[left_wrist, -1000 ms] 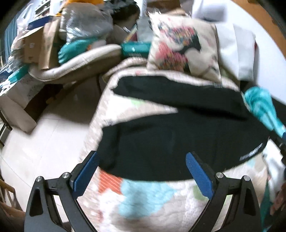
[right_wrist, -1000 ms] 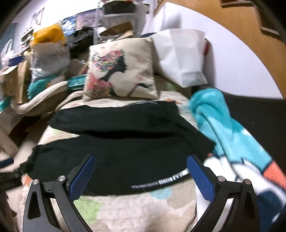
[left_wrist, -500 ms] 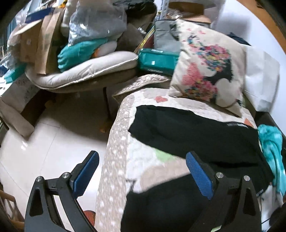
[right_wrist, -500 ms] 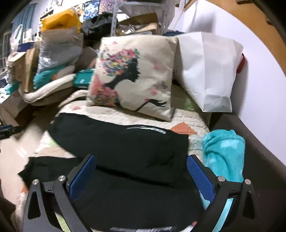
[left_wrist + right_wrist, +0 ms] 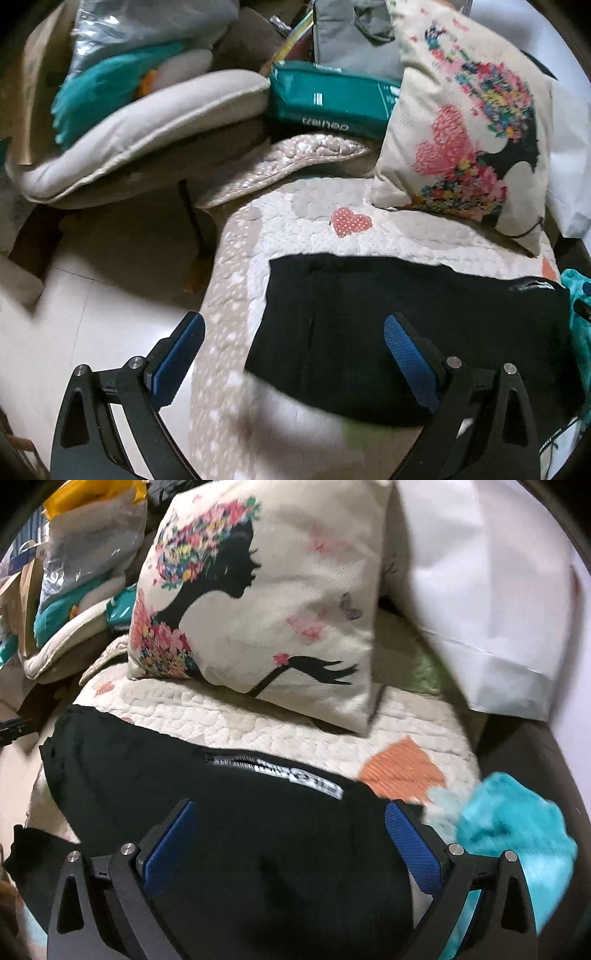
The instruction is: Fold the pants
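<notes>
Left gripper [image 5: 293, 356]: jaws spread wide, nothing between the blue pads. Its right finger stands over the near corner of the black pants [image 5: 406, 325]; its left finger hangs past the bed edge, above the pale floor [image 5: 85, 306]. Contact with the cloth cannot be confirmed.

Right gripper [image 5: 291, 838]: jaws likewise spread and empty, both fingers over the black pants [image 5: 229, 812], with the white printed waistband label [image 5: 295, 775] just ahead of them.

The pants lie flat on the quilted bedspread [image 5: 314, 229], directly ahead of and beneath both tools. Beyond them a floral cushion [image 5: 258, 602] leans near the far edge of the cloth. A turquoise towel [image 5: 517, 830] lies just right of the right gripper, touching or nearly touching the garment.

Assessment: the garment appears partly folded into a compact band; the step in hand looks like positioning for a fresh grasp. The next move calls for each tool to descend onto an edge, close on all layers together, and carry the end across without dragging the towel.
</notes>
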Demonstrator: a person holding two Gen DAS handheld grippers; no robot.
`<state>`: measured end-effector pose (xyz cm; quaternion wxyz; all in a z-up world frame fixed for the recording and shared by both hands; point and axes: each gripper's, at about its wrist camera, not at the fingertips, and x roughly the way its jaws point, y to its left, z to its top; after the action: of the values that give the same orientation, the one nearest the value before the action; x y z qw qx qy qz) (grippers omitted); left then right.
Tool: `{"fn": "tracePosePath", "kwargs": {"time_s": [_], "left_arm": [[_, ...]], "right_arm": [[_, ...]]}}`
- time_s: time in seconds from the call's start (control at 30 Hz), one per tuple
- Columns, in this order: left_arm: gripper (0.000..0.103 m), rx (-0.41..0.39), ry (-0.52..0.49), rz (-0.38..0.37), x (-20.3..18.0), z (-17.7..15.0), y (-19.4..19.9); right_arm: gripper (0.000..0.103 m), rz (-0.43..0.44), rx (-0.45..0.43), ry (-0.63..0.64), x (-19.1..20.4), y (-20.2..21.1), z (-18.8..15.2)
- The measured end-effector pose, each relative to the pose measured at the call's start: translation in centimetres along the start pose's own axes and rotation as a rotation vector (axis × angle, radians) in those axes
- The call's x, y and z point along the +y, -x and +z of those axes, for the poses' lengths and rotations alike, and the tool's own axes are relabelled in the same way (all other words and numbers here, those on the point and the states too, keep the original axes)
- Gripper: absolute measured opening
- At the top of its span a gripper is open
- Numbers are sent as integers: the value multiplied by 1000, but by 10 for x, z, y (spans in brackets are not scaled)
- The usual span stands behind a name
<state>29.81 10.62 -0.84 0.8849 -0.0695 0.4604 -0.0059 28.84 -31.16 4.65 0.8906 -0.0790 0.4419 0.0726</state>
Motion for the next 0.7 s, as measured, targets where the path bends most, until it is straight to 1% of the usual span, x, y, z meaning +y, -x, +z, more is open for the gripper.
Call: {"fn": "tracePosePath", "kwargs": {"time_s": [0.13,0.2,0.4,0.53,0.63,0.67,0.7], "left_arm": [[98,20,11,-10,-1,12,-27],[98,25,21,-14,1,18,-38],[98,51,46,-34,4,31,-66],[98,98,-4,-40,-5,31,-86],[98,89,-43,-38,-12,28,-90],[96,90,-47,-49,-12,28,-91],[90,92,-54,-59,-13,28,-90]], "right_arm": [[102,27,23,40,6,-23,17],[102,56,43,56,7,-34,24],[102,95,93,88,8,-65,38],[102,113,132,114,12,-88,42],[101,146,174,141,19,-103,41],[101,156,185,151,22,-107,39],[101,167,201,166,26,-112,37]]}}
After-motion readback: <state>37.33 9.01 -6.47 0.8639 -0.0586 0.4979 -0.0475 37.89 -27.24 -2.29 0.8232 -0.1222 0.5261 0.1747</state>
